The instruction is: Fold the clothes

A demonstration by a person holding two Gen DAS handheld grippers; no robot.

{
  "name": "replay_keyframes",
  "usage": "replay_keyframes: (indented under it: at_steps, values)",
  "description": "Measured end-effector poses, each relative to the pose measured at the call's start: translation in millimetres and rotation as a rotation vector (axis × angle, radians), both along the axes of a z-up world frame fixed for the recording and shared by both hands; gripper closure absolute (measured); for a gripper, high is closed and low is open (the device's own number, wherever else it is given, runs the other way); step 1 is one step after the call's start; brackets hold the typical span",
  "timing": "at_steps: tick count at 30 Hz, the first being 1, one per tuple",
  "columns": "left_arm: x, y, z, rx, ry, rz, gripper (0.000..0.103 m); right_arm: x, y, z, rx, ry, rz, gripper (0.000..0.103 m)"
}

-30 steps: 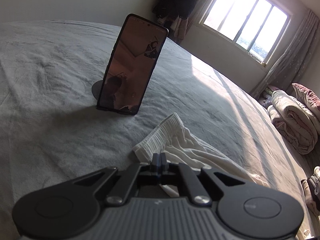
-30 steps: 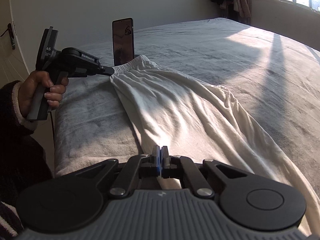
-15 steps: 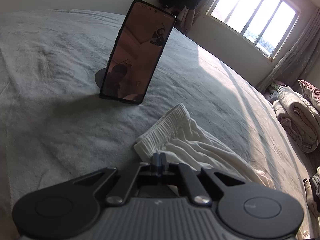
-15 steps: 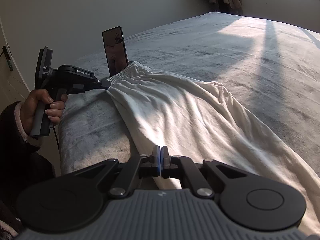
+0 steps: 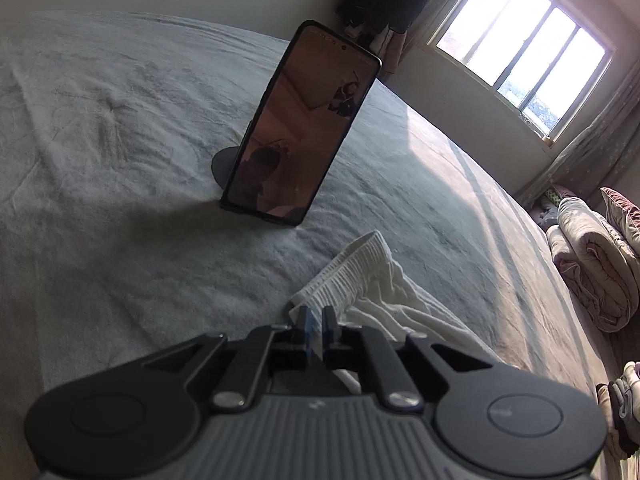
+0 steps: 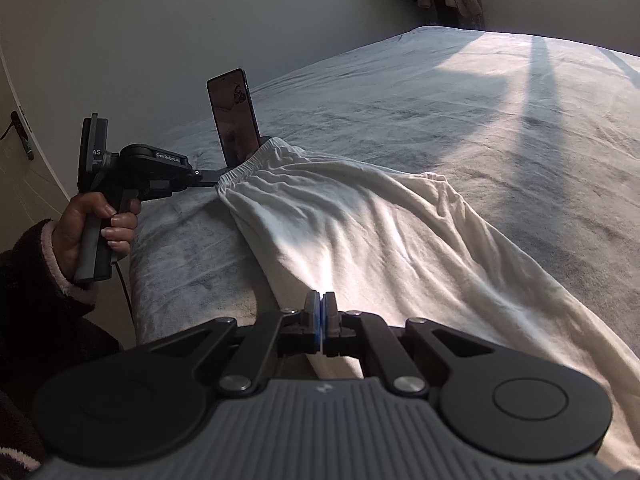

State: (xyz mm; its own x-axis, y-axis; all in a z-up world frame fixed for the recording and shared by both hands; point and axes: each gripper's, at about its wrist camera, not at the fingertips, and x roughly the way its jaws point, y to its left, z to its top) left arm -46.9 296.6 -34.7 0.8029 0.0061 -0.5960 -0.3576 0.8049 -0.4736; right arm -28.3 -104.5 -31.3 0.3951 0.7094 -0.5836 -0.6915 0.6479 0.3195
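White trousers (image 6: 360, 232) lie stretched along the near edge of the grey bed (image 6: 500, 92). The elastic waistband (image 5: 344, 272) points toward the phone. My left gripper (image 5: 317, 320) is at the waistband's near corner, its fingers a little parted, with white cloth showing in the gap. In the right wrist view the left gripper (image 6: 216, 176) touches the waistband end, and a hand (image 6: 92, 220) holds its grip. My right gripper (image 6: 321, 312) is shut on the trousers' near side edge, farther down the leg.
A dark phone (image 5: 300, 124) stands upright on a round stand just beyond the waistband. Rolled quilts (image 5: 592, 264) lie on the floor at the right, under a bright window (image 5: 520, 44). The bed's corner (image 6: 160, 264) drops off by the hand.
The left gripper's fingers, pressed together before, now stand slightly apart at the waistband. Both grippers have carried the trousers closer to the phone.
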Motion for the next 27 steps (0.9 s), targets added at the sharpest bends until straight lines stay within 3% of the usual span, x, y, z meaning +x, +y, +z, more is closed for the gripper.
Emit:
replay_keyframes:
  at_steps: [3,8,12,15,16,19,21,27]
  values:
    - [-0.1,-3.8,-1.7,-0.041,0.005,-0.025,0.087,-0.2,1.6,-3.1,-0.01,0.005,0.001,0.103]
    - [7.8,-9.4,-9.0,-0.098,0.056,-0.046,0.086,-2.1,4.3,-6.7,-0.035,0.002,0.008,0.103]
    - [4.1,-11.7,-10.2,-0.066,0.11,-0.011,0.085,-1.9,3.7,-7.8,-0.051,-0.007,0.001,0.103]
    - [1.0,-13.5,-5.0,-0.016,0.096,0.001,0.069,-0.1,2.1,-8.4,-0.055,-0.008,-0.005,0.103]
    - [2.6,-12.4,-5.5,-0.017,0.096,-0.001,0.069,0.2,2.1,-8.8,-0.056,-0.007,-0.007,0.103]
    - [7.0,-12.2,-8.1,-0.02,0.094,0.001,0.072,0.2,3.4,-10.0,-0.06,-0.004,-0.002,0.103]
    - [10.2,-14.0,-9.6,-0.005,0.1,0.0,0.101,-0.2,4.7,-11.1,-0.065,-0.004,0.0,0.103]
    - [7.6,-19.9,-4.1,0.065,0.073,0.016,0.103,-2.0,4.3,-9.0,-0.06,-0.006,0.024,0.103]
